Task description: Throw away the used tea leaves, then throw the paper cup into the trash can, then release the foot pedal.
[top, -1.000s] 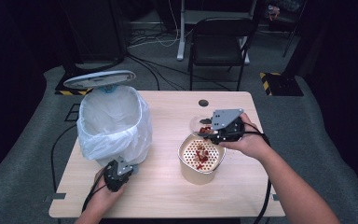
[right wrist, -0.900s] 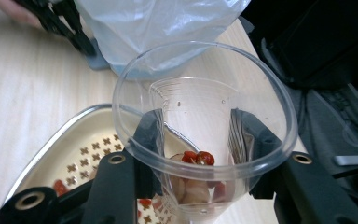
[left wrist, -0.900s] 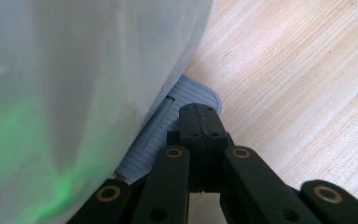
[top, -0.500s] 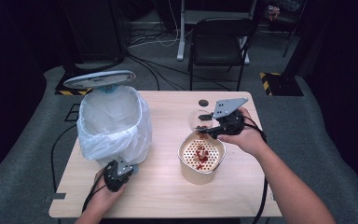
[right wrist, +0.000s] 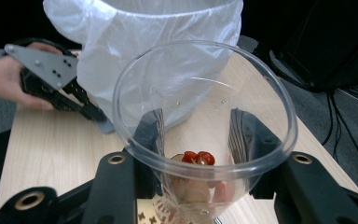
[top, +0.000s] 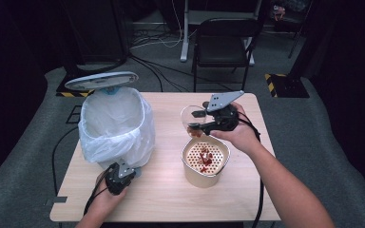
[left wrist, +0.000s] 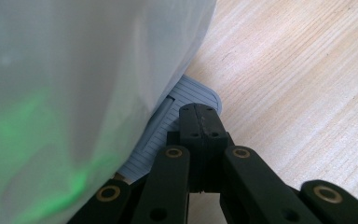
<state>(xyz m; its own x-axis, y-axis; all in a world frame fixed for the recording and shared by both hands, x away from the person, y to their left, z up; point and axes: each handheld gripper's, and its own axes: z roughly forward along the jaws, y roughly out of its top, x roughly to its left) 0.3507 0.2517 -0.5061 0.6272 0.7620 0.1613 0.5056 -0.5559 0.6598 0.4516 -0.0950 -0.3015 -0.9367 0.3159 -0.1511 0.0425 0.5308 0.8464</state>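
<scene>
Left gripper (top: 120,176), jaws closed together, presses its tip on the grey pedal (left wrist: 186,100) at the foot of the bin (top: 114,126); the bin's lid (top: 101,80) stands raised above the white liner. Right of the bin, on the wooden surface (top: 161,190), sits a cream strainer bowl (top: 205,160) with red scraps lying on its perforated insert. Just beyond that bowl, the right gripper (top: 195,120) holds a clear cup (right wrist: 205,126) by its sides, jaws partly closed around the wall. The cup hangs above the far rim of the strainer bowl, off the surface. A few red and pale scraps (right wrist: 198,158) sit at its bottom.

Judged from this, the step in hand is carrying the cup's scraps to the open bin. The next move calls for bringing the cup leftward over the liner's mouth, then tipping it, while the pedal stays pressed.

The cup's long axis runs bottom to mouth. It is tilted, with the mouth turned toward the bin.
</scene>
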